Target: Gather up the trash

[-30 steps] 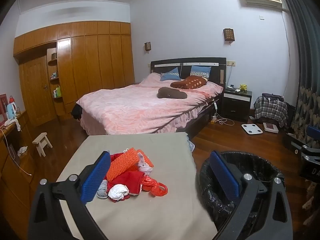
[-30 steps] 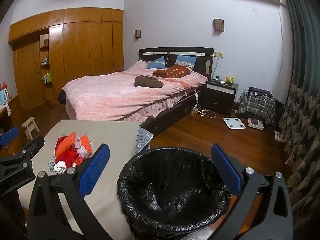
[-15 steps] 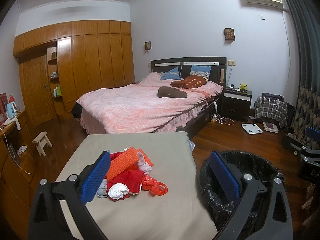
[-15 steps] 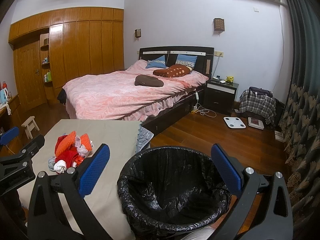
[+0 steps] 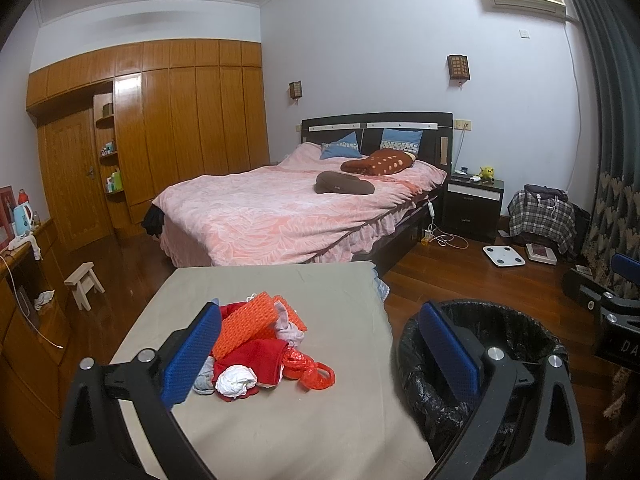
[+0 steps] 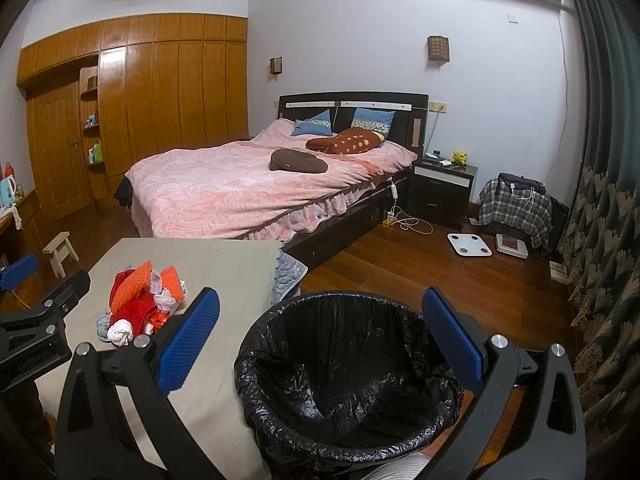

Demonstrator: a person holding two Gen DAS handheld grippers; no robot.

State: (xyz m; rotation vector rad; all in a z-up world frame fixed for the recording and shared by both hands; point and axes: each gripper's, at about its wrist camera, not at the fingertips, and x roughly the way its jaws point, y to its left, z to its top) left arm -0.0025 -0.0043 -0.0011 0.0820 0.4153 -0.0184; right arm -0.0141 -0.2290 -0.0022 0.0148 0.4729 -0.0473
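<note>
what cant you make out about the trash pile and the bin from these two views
- Trash pile, left wrist view: its left edge is hidden behind the left gripper finger.
- Same pile, right wrist view: too small to tell the items apart.
- Bin, right wrist view: the black liner is too dark to show whether anything lies at the bottom.
- Bin, left wrist view: near side blocked by a gripper finger; the inside barely shows.

1 bin [image 6: 344,380], 1 trash pile [image 5: 260,344], 1 table [image 5: 280,432], 1 bed [image 5: 288,208], 2 blue pillows [image 5: 340,151], 2 wall lamps [image 5: 458,67], 2 scales [image 5: 503,255], 1 stool [image 5: 84,285], 1 nightstand [image 5: 474,204], 2 grippers [image 5: 320,356].
</note>
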